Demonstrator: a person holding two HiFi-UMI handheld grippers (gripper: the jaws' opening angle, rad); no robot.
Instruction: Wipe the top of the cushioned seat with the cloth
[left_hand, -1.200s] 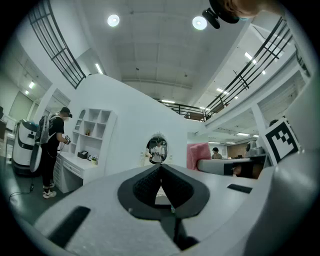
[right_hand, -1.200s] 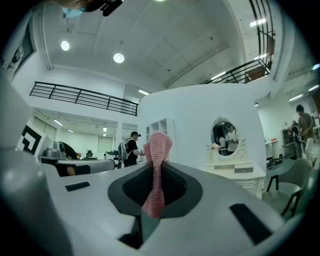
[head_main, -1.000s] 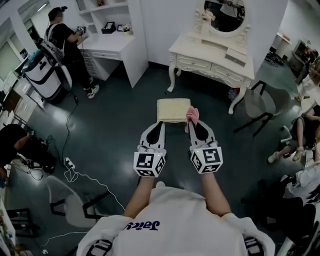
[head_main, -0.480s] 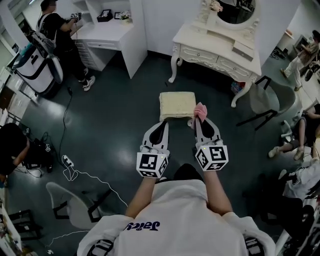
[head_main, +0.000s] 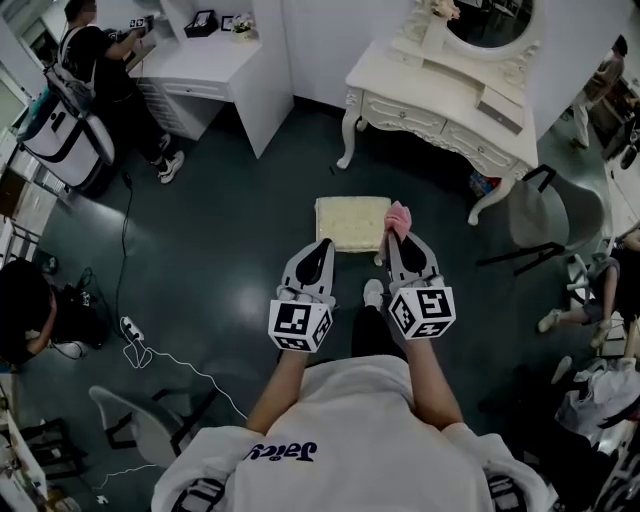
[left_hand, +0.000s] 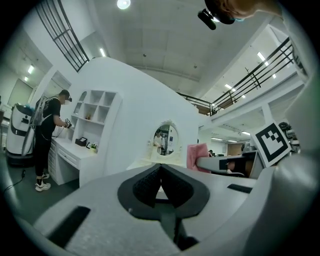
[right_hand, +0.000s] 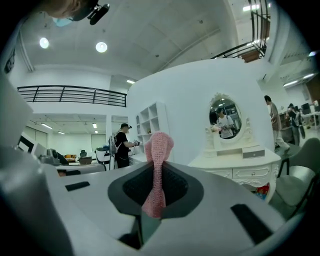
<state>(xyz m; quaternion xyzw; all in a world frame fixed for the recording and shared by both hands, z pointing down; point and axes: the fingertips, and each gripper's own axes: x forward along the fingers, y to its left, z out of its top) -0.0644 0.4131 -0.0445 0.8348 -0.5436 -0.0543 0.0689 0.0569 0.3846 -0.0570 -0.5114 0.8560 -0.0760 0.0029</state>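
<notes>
Remote session, cushioned-seat wipe: my right tongs (head_main: 398, 234) are clamped on the pink knitted cloth (right_hand: 158, 150). A narrow fold is pinched between the pads and a rounded tuft stands clear above the tips. My left tongs (left_hand: 160, 173) are closed pad to pad with nothing between them, held level beside the right pair.

From the head view, the cloth (head_main: 398, 215) sits in line with the right edge of the cushioned seat (head_main: 350, 222), close to its far right corner. The left tongs (head_main: 324, 246) point at the seat's near edge. Both gripper views look out across the room rather than down at the cushion. I judge the cloth is in the air, not on the fabric, and wiping has not begun; how high it is, I cannot tell.

The seat stands alone on the dark floor (head_main: 230, 250), in front of the cream dressing table (head_main: 440, 95).

The risks from here, as I read them:
- The grip takes only a thin strip of cloth, so drag across a textured cushion could pull it free.
- Little fabric shows beyond the tips, so pressing down may put the hard tongs on the cushion instead of the cloth.
- The seat looks small and nothing holds it, so a firm sideways stroke could shove it across the floor unless the spare left tongs steady an edge.
- A stroke started from the right edge could miss the left half of the top.
</notes>
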